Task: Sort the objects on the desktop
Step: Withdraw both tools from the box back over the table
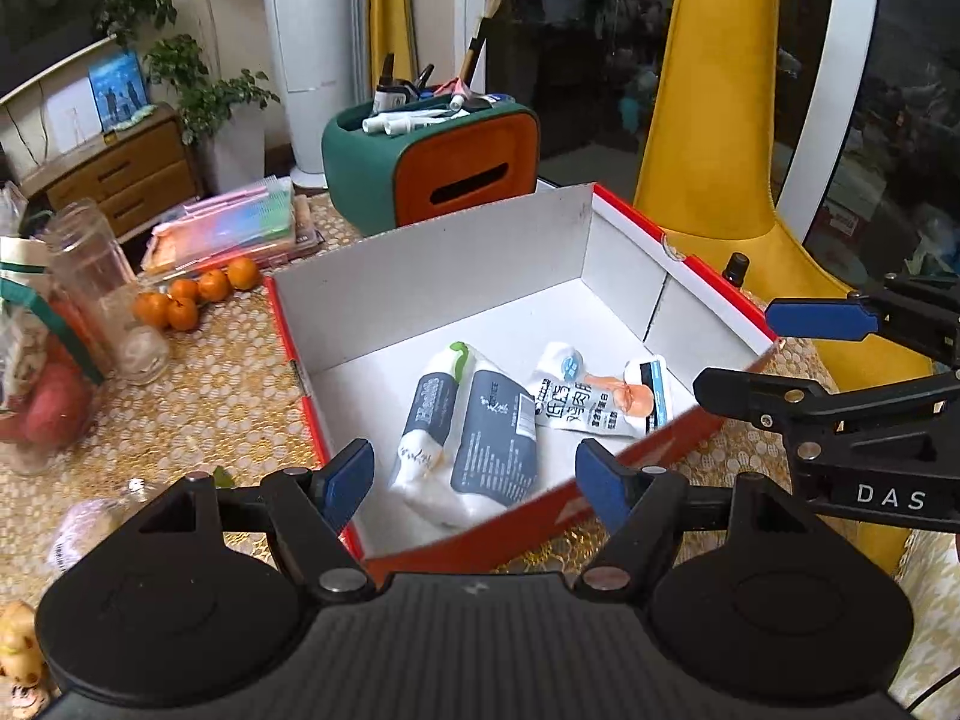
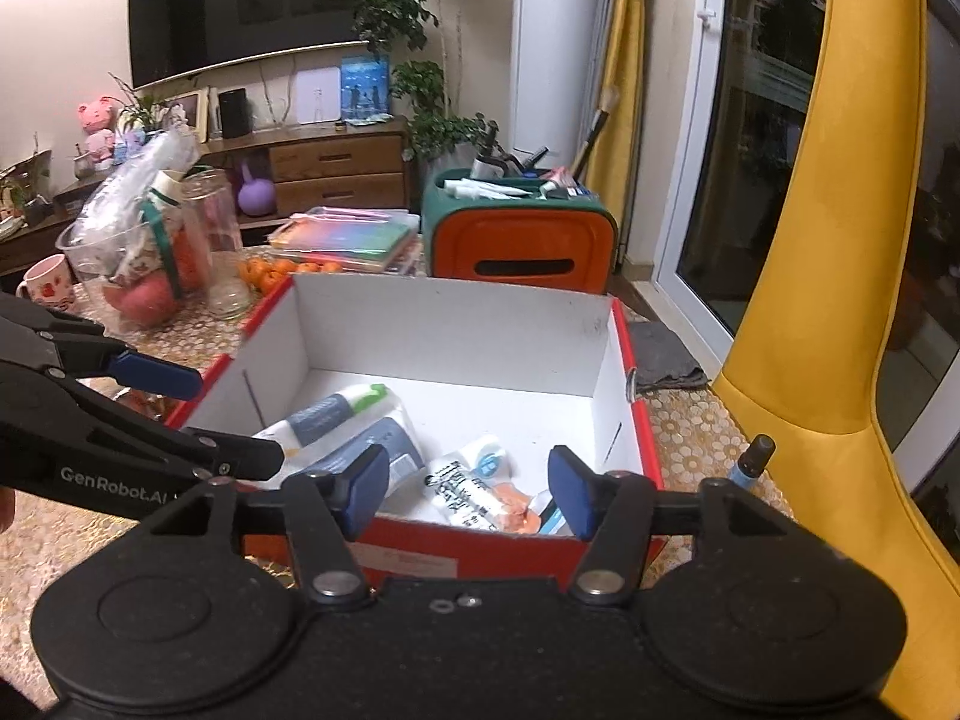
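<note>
Both the left gripper (image 1: pixel 474 483) and right gripper (image 2: pixel 468 489) hover released over the box (image 1: pixel 432 252), packets (image 1: pixel 492 432) inside at 12 o'clock; crowded grippers risk colliding.

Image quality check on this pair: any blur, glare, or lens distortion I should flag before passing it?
Left wrist view: strong fisheye bending at the edges, the red box looks skewed; glare on the glass jar; the table's near-left corner is blurred. Right wrist view: curved yellow chair and window frame; packets in the box readable, dim warm indoor light, dark reflective window glass.
</note>
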A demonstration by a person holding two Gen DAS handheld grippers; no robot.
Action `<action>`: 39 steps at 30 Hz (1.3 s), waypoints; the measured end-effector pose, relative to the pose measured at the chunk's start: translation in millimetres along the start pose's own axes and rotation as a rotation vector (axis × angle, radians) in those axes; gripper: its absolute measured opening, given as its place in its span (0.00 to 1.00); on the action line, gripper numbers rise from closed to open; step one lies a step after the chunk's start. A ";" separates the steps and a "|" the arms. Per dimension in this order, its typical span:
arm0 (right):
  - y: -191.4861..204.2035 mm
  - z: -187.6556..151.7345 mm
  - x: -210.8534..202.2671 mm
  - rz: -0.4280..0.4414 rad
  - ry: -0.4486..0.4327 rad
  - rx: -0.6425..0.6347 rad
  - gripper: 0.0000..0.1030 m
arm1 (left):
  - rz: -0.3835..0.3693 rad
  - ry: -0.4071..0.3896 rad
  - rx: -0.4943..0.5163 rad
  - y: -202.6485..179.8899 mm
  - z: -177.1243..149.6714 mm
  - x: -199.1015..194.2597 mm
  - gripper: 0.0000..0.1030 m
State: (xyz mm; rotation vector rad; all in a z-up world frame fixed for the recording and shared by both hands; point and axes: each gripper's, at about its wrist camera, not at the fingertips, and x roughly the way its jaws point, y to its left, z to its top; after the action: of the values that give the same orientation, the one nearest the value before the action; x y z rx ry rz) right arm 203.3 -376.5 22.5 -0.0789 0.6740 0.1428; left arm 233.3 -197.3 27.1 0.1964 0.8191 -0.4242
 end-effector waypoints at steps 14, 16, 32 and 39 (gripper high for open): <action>13.7 -11.9 -40.4 0.006 -0.028 -0.002 0.69 | 0.007 -0.034 0.003 -6.6 -24.7 -46.6 0.71; 15.6 -14.0 -45.7 0.007 -0.035 0.004 0.74 | 0.008 -0.040 -0.001 -6.0 -28.5 -52.5 0.71; 51.6 -27.7 -78.8 0.040 -0.076 -0.023 0.87 | 0.025 -0.072 -0.120 24.7 -82.9 -94.7 1.00; 81.7 -38.6 -80.9 0.090 -0.073 -0.028 0.88 | 0.104 -0.098 -0.184 52.9 -113.4 -113.6 1.00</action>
State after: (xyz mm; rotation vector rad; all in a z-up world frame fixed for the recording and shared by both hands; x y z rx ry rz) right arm 104.2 -309.0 41.0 -0.0693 0.6033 0.2408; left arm 112.4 -79.4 35.6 0.0471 0.7435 -0.2568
